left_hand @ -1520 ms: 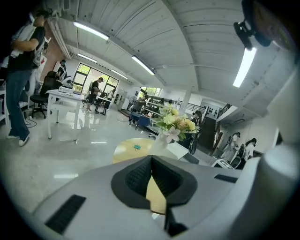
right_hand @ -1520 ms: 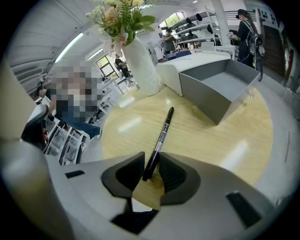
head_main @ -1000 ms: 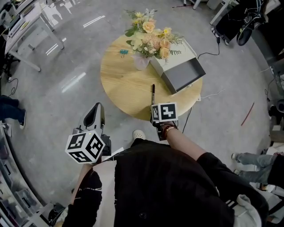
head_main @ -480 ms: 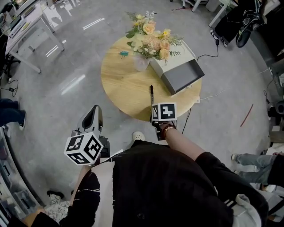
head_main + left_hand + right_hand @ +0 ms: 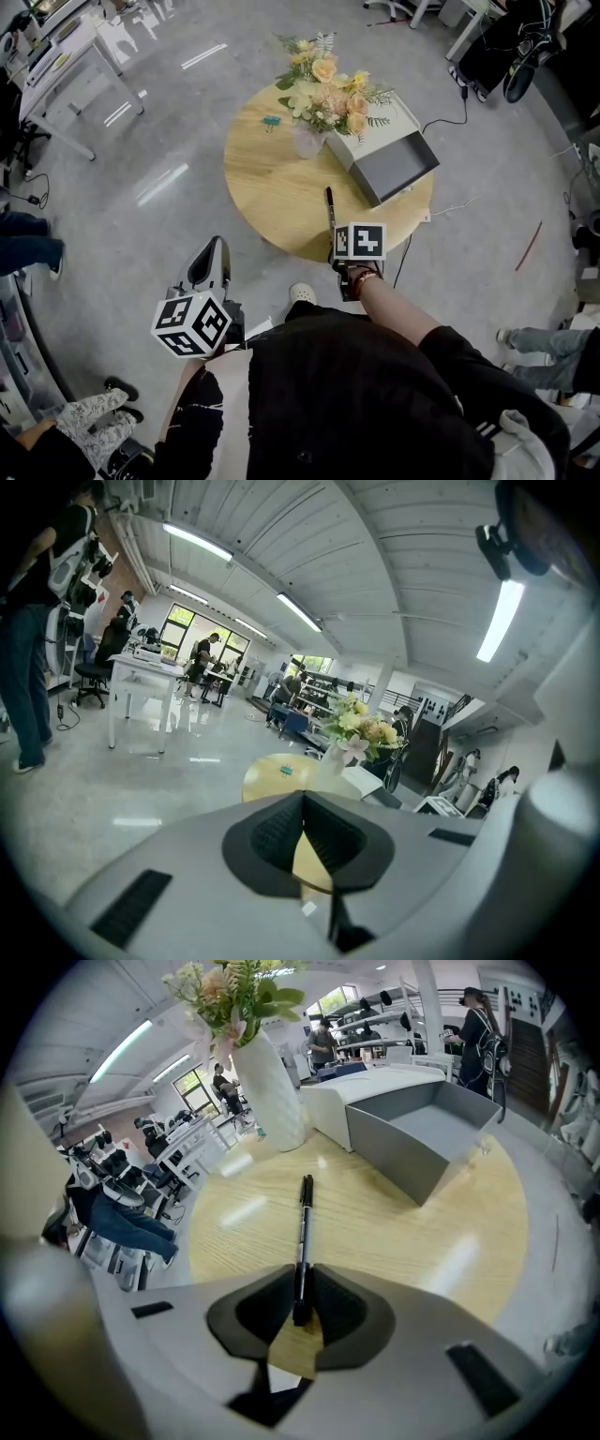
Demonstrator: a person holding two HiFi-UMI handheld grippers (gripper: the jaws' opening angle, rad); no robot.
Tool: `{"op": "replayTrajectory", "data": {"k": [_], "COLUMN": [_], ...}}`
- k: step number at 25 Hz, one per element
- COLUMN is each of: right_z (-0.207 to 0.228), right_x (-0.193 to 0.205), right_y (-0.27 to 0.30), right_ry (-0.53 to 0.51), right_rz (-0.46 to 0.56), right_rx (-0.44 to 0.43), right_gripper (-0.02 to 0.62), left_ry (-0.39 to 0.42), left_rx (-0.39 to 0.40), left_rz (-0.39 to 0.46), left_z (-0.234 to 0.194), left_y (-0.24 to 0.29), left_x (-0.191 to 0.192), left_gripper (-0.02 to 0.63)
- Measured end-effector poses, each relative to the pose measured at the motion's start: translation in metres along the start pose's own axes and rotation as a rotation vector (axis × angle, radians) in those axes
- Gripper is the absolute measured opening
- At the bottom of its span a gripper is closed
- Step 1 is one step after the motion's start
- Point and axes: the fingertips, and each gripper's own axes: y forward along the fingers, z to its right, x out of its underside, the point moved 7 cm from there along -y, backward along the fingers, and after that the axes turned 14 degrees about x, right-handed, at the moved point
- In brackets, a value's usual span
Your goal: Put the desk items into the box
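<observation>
The right tool closes on the near end of a black pen at the centre of the right gripper view, its jaws drawn in from the wider gape of a second ago until the pads appear to touch the barrel on both sides. The pen itself has not shifted: it lies flat on the round wooden surface, pointing away from the tool towards the upper part of the frame, with its far end near the white vase of flowers. The grey box stands open at the upper right, well apart from the pen. A small blue clip waits at the far edge in the head view. The left tool hangs off the surface at lower left of the head view, its jaws together on nothing. The grip looks all but made, so the pen seems ready to be lifted and carried to the box.
</observation>
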Motion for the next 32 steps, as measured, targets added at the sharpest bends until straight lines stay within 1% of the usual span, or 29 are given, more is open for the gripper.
{"op": "replayTrajectory", "data": {"k": [6, 13, 20, 26, 32], "right_z": [0.005, 0.009, 0.012, 0.013, 0.016], "right_x": [0.003, 0.018, 0.041, 0.066, 0.085], "right_y": [-0.002, -0.01, -0.018, -0.034, -0.05], "right_ry": [0.011, 0.027, 0.064, 0.092, 0.112], "right_rz": [0.008, 0.003, 0.007, 0.018, 0.048], "right_rx": [-0.013, -0.019, -0.022, -0.026, -0.027], "right_gripper": [0.066, 0.064, 0.064, 0.064, 0.064], "left_ry": [-0.012, -0.024, -0.021, 0.001, 0.013], "left_rx": [-0.008, -0.001, 0.005, 0.028, 0.046], "left_rz": [-0.006, -0.008, -0.006, -0.009, 0.004], "left_z": [-0.003, 0.003, 0.009, 0.023, 0.032], "left_y": [-0.005, -0.017, -0.033, -0.052, -0.067], "left_x": [0.007, 0.018, 0.026, 0.032, 0.035], "left_gripper": [0.009, 0.009, 0.009, 0.009, 0.009]}}
